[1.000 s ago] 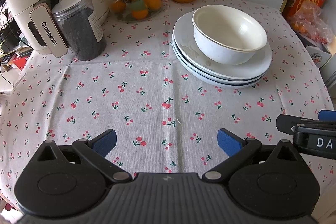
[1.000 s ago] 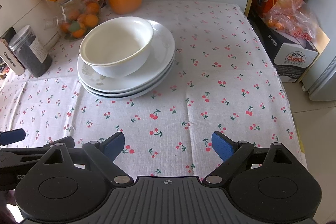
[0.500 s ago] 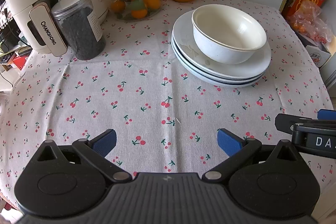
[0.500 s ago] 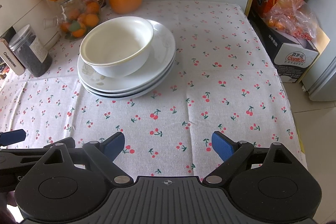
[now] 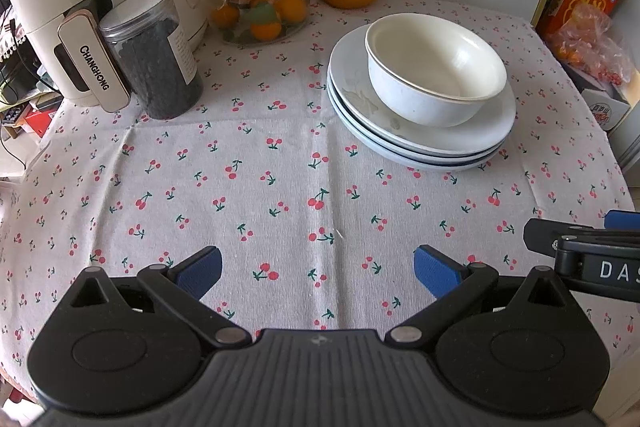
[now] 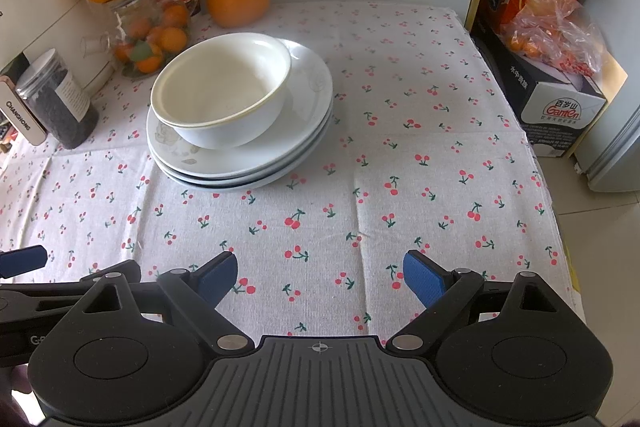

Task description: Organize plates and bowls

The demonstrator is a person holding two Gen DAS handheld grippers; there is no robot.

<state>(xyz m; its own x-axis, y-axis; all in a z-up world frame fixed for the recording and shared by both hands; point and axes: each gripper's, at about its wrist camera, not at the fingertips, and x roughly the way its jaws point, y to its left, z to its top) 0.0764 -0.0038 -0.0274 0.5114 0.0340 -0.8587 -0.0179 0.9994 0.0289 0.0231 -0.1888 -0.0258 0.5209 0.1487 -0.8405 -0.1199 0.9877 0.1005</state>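
White ceramic bowl [image 5: 436,75] sits on top of three stacked plates [image 5: 420,139], at the far side of the cloth [image 5: 280,187]. It looks stiff, smooth and breakable, so you take it at the rim, one finger inside. Your left gripper [image 5: 318,269] and right gripper [image 6: 318,277] are wide open, empty, well apart from the stack.

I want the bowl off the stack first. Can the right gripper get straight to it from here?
Probably yes. The right gripper is open and empty, only bare tablecloth lies between it and the bowl, and the bowl's rim stands clear above the plates.
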